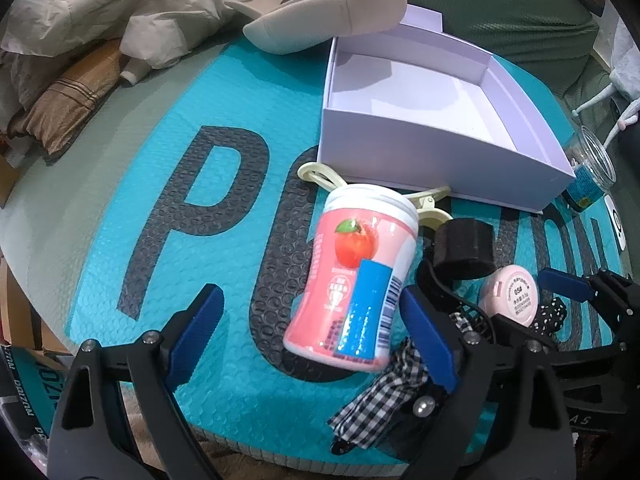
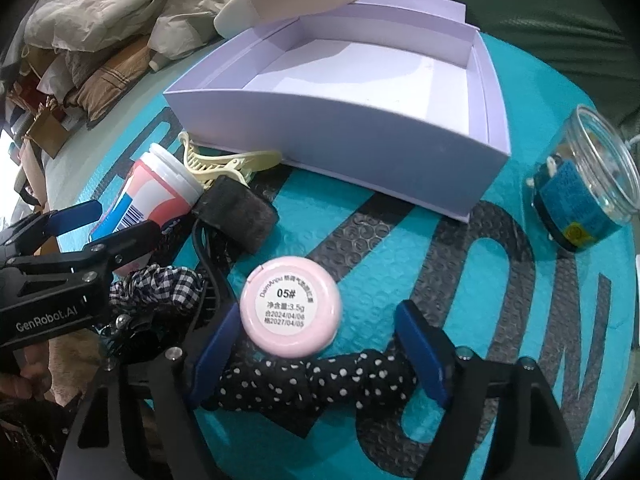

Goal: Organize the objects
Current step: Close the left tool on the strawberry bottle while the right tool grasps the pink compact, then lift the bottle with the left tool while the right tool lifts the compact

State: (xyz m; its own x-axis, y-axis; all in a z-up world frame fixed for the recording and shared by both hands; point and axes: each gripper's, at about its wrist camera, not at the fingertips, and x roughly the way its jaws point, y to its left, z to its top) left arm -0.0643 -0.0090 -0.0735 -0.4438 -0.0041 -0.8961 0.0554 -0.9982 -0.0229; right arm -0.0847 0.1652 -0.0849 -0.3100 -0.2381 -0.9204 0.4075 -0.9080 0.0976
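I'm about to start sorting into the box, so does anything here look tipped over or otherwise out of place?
Yes. The pink bottle lies on its side between the open left claw fingers, and the clear jar right of the empty white box is tipped over, its mouth open. The pink round compact sits label-up.

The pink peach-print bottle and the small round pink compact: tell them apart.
The pink peach-print bottle is tall and waisted with a white cap; the small round pink compact is a flat disc. The bottle lies tipped on its side; the compact rests flat, printed label up. Both are pink, outside the lavender box.
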